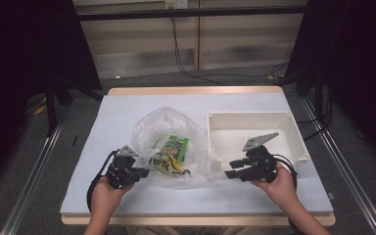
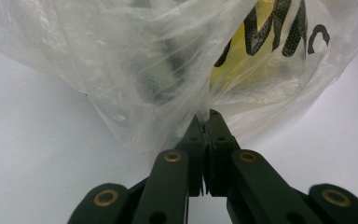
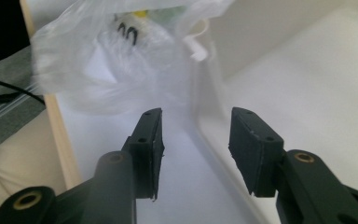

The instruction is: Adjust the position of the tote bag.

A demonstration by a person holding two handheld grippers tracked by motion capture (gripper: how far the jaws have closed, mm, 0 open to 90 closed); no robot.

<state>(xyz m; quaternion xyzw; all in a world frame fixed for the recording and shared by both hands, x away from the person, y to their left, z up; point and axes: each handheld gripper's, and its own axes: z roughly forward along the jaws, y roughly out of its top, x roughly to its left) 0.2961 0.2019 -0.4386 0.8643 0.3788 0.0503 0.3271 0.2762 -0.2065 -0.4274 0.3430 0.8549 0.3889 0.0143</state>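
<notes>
Bag (image 1: 169, 142) of clear plastic sits mid-counter (image 1: 107, 196), snack packet (image 1: 171, 154) inside, just left of the white bin (image 1: 293, 132). Left tool (image 2: 207, 122) is clamped on a pinch of bag film at its near-left edge. Right tool (image 3: 193, 140) stands apart, nothing between the jaws, beside the bin's near-left corner. Risk: a one-sided hold on thin film; if the left pulls, the film could stretch or tear, or the bag could sag and spill the packet.

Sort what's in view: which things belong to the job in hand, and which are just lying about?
In the job:
- plastic bag, pinched by the left gripper
- packets inside it
- right gripper, jaws apart, nothing between them

Lying about:
- white bin
- cables on the floor behind the table
</notes>
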